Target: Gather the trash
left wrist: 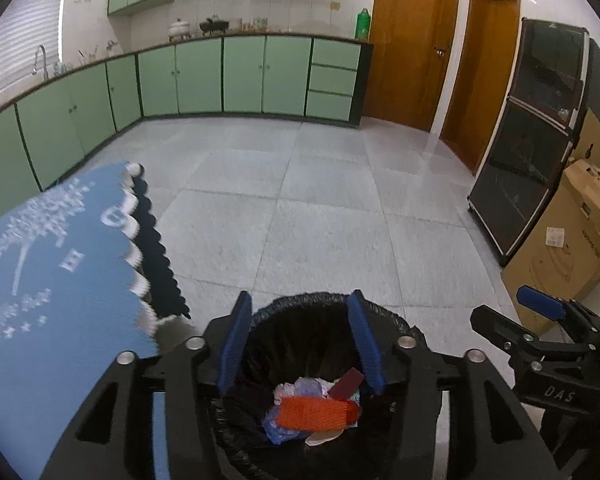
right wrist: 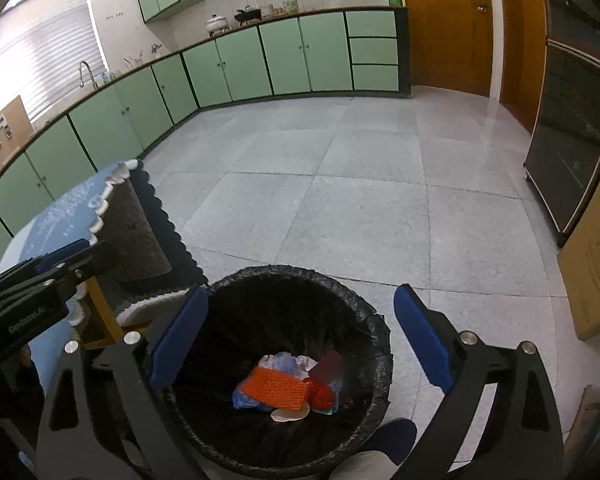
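Both grippers hang over a black-lined trash bin [right wrist: 380, 336], pointing down into it.

Left gripper [left wrist: 300, 336]: blue pads apart, nothing between them. Through the gap the bin's liner rim and dark interior show. The trash lies just below and ahead of the fingertips.

Right gripper [right wrist: 300, 340]: blue pads spread wide, wider than the left's; nothing between them and no pad touches the trash. In the left wrist view it sits at the right edge, one blue pad [left wrist: 540, 304] visible, beside the bin.

Trash, at the bottom of the bin, in one pile:
- orange mesh net [right wrist: 282, 388], on top, centre of the pile, also seen in the left wrist view [left wrist: 316, 412]
- blue plastic bag [right wrist: 244, 400], partly under the net
- crumpled white paper [right wrist: 284, 362], behind the net
- dark red flat piece [right wrist: 328, 364], to the right of the paper
- pale flat scrap [right wrist: 290, 414], at the near edge of the pile.

To the left of both grippers: a table with a light blue cloth with white print and scalloped edge [left wrist: 60, 264], close beside the bin. Whether the cloth touches the liner, cannot tell.

To the right of the grippers: a cardboard box [left wrist: 568, 248] against a dark glass-fronted cabinet [left wrist: 532, 136], well apart from the bin. Grey floor tiles [right wrist: 360, 208] ahead.

At the lower edge of the right wrist view, a person's dark shoe [right wrist: 396, 436] just beside the bin.
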Available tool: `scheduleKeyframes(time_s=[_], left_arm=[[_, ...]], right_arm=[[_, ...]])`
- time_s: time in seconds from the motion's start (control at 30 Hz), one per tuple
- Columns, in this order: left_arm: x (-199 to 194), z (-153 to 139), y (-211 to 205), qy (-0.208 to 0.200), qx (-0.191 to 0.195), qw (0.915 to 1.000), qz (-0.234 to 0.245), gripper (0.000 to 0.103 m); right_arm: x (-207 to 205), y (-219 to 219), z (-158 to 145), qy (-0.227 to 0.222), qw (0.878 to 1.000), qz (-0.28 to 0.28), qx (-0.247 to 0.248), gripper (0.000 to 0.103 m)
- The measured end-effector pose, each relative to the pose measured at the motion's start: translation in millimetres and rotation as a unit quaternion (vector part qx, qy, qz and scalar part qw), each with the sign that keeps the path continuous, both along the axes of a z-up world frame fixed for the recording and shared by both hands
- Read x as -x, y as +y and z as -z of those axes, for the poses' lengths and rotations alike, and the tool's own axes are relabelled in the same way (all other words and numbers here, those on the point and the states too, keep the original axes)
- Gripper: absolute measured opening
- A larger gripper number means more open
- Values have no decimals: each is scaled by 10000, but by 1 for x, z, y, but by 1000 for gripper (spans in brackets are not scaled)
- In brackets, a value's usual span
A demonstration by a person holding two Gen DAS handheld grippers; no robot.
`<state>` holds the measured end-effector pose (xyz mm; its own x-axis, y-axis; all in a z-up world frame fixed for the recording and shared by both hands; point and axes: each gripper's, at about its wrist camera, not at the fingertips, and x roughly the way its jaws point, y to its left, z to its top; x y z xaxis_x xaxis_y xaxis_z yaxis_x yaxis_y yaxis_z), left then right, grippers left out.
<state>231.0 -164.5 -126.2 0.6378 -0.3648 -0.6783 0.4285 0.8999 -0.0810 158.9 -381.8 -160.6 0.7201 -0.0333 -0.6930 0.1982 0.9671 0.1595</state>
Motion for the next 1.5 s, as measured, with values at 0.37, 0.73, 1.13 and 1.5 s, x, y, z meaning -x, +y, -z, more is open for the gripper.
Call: scheduleKeyframes(time_s=[0.37, 0.73, 1.13, 1.5], left_arm=[[50, -58, 57, -508, 157, 9976, -446, 76], [111, -105, 100, -892, 300, 9935, -637, 94], [160, -132, 132, -1212, 322, 9886, -828, 97], [183, -137, 139, -1389, 368, 9856, -894, 97]], right_arm=[[44, 30, -64, -508, 9980, -362, -91, 96], [91, 78, -126, -1001, 9910, -882, 110, 98], [131, 100, -154, -1300, 9849, -1133, 175, 98], [150, 120, -163, -1445, 9802, -1298, 378, 98]])
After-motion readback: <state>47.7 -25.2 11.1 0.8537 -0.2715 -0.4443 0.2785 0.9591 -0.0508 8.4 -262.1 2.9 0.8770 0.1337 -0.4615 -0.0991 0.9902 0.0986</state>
